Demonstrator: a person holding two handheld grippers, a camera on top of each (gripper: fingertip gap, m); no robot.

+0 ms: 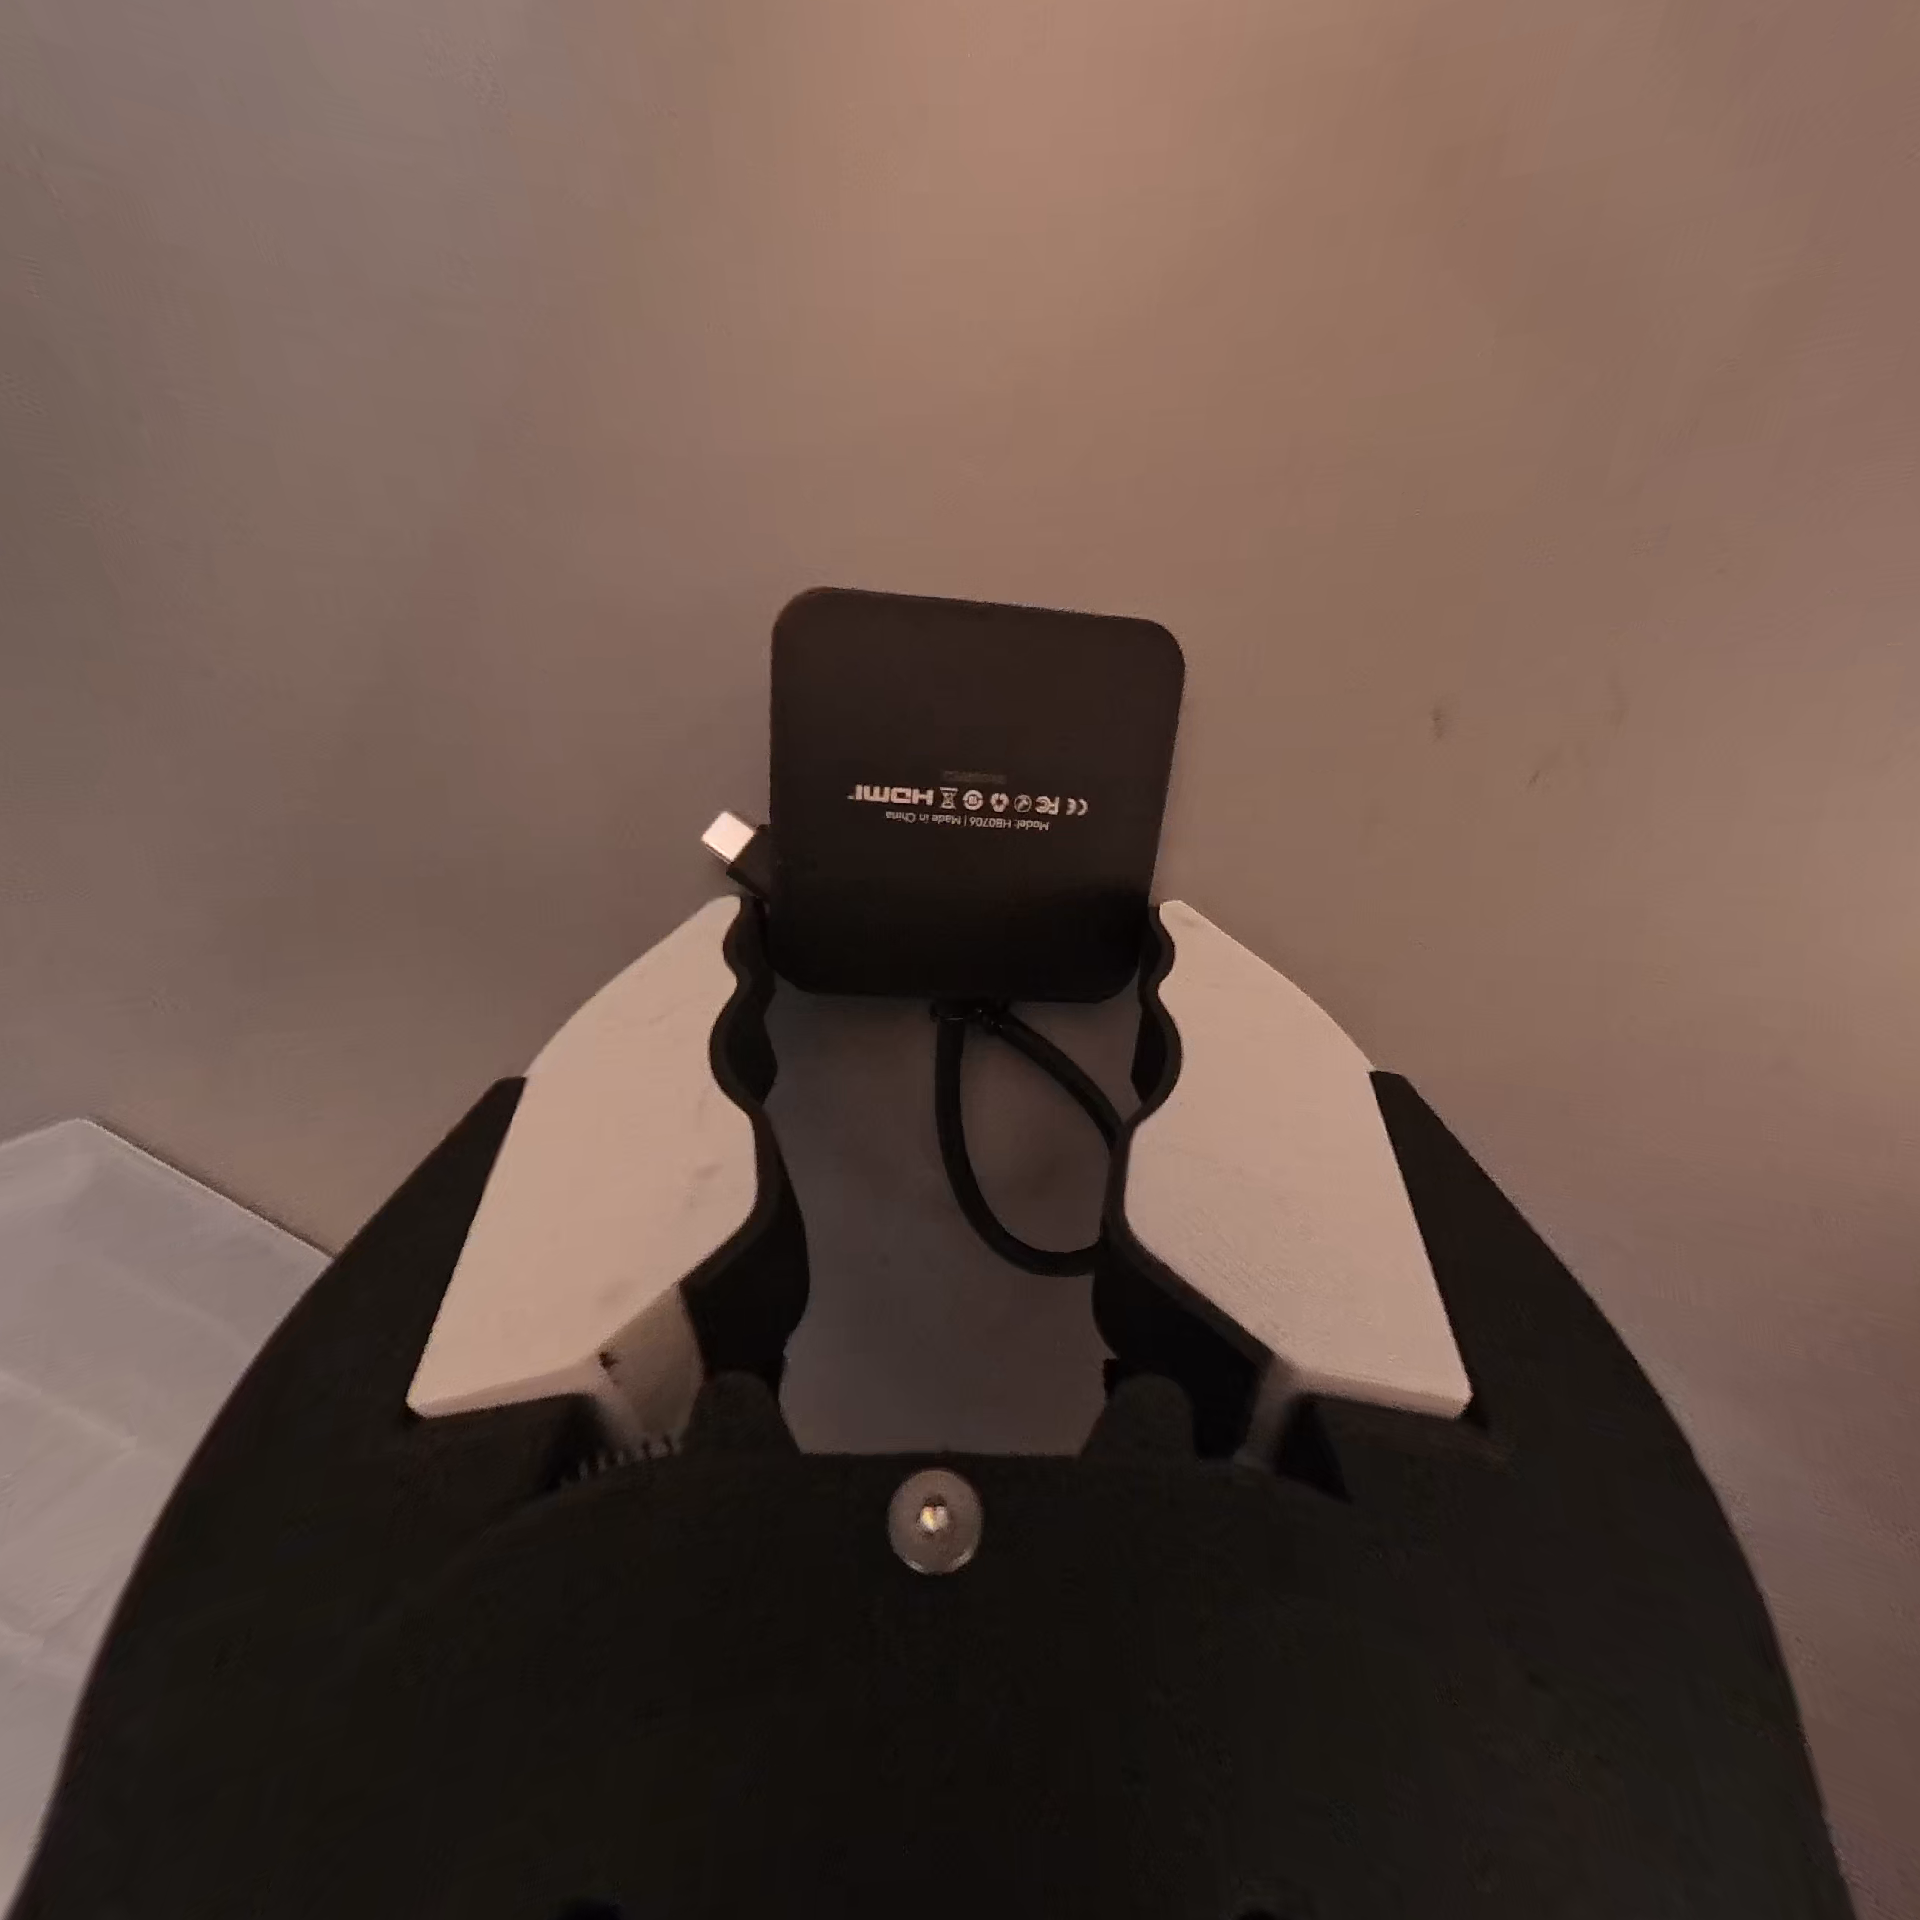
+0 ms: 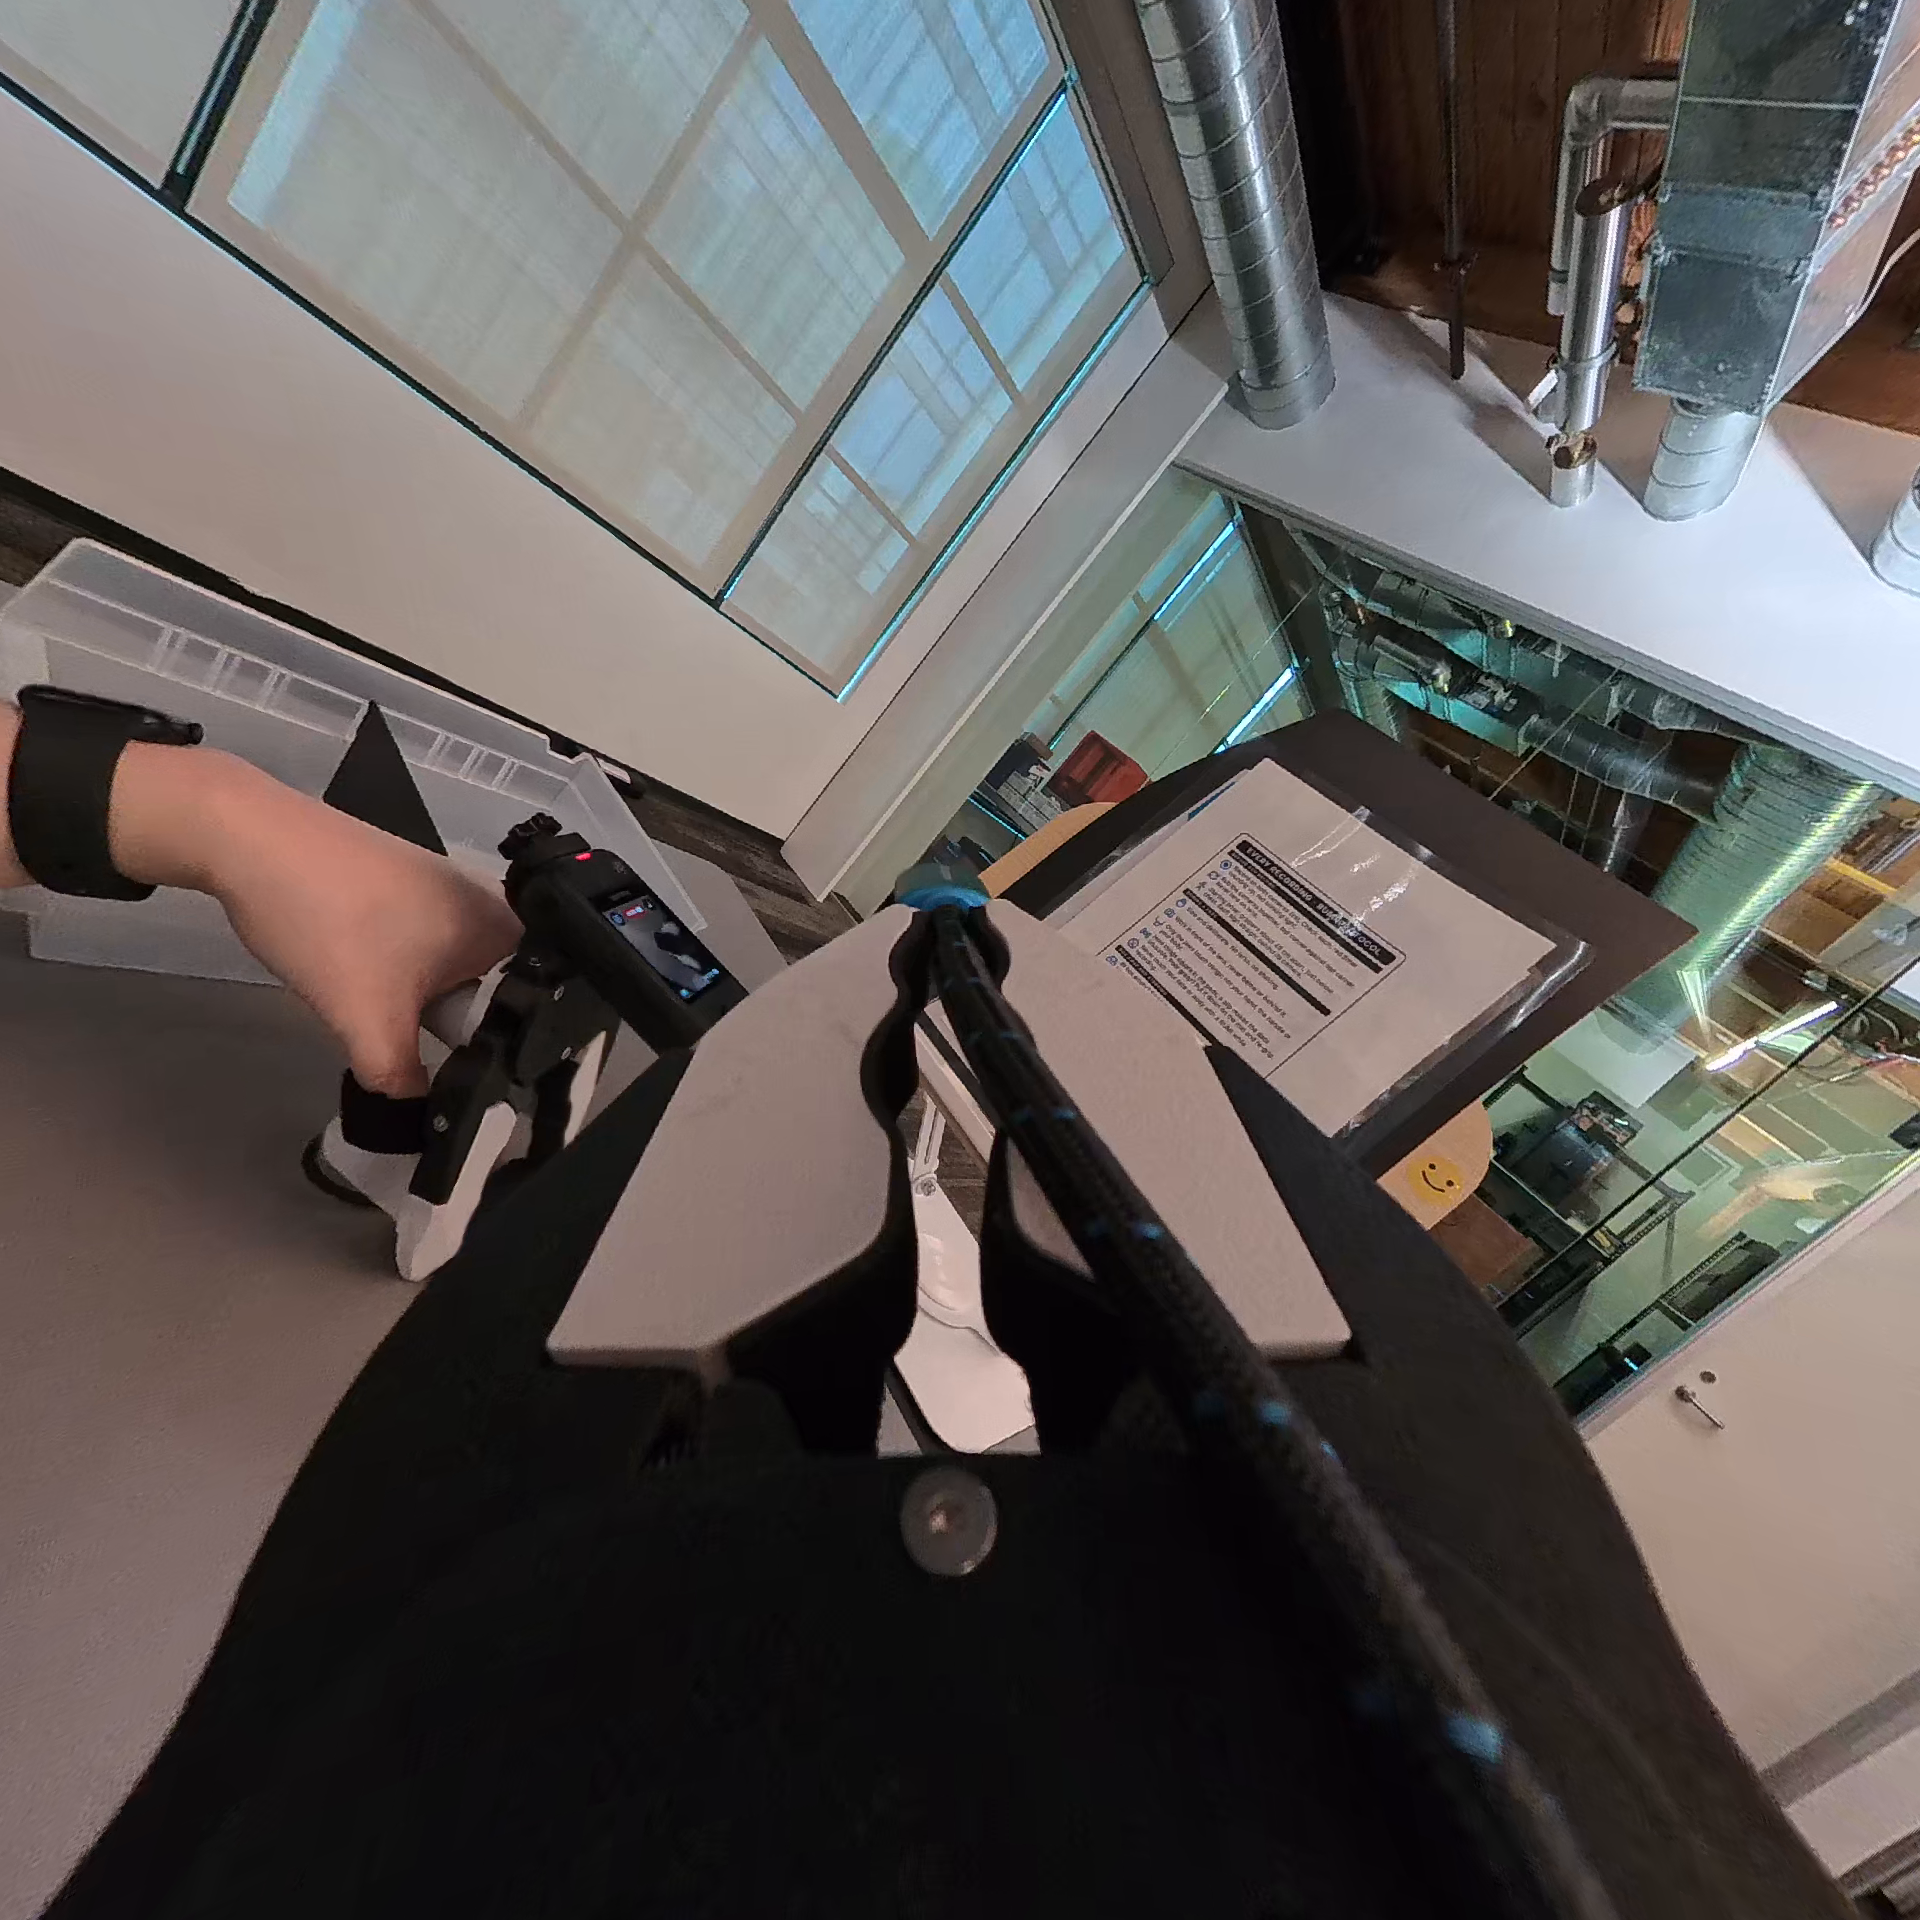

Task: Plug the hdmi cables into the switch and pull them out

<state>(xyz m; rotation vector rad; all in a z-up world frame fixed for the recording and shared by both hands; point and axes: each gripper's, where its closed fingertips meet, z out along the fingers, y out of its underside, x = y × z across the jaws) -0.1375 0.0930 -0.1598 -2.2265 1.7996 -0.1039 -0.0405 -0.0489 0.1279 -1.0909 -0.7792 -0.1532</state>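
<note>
In my left hand, the left gripper (image 1: 954,925) pinches the black HDMI switch (image 1: 977,790) by its two side edges, near the end closest to me, the flat printed face turned toward the camera above the grey tabletop (image 1: 1455,520). A thin black pigtail cable (image 1: 1023,1132) loops down from that near end between the white fingers (image 1: 623,1143), and its silver plug (image 1: 727,840) sticks out at the switch's left side. A clear plastic bin (image 1: 125,1299) sits at the tabletop's left edge. In my right hand, the right gripper (image 2: 940,914) is pressed together on a black braided HDMI cable (image 2: 1091,1184) with blue flecks, its blue-collared end poking just past the fingertips. Farther off in the right wrist view, my left hand (image 2: 343,914) grips the other tool over the tabletop, with a window (image 2: 623,260) and a laminated printed sheet (image 2: 1299,935) beyond.
</note>
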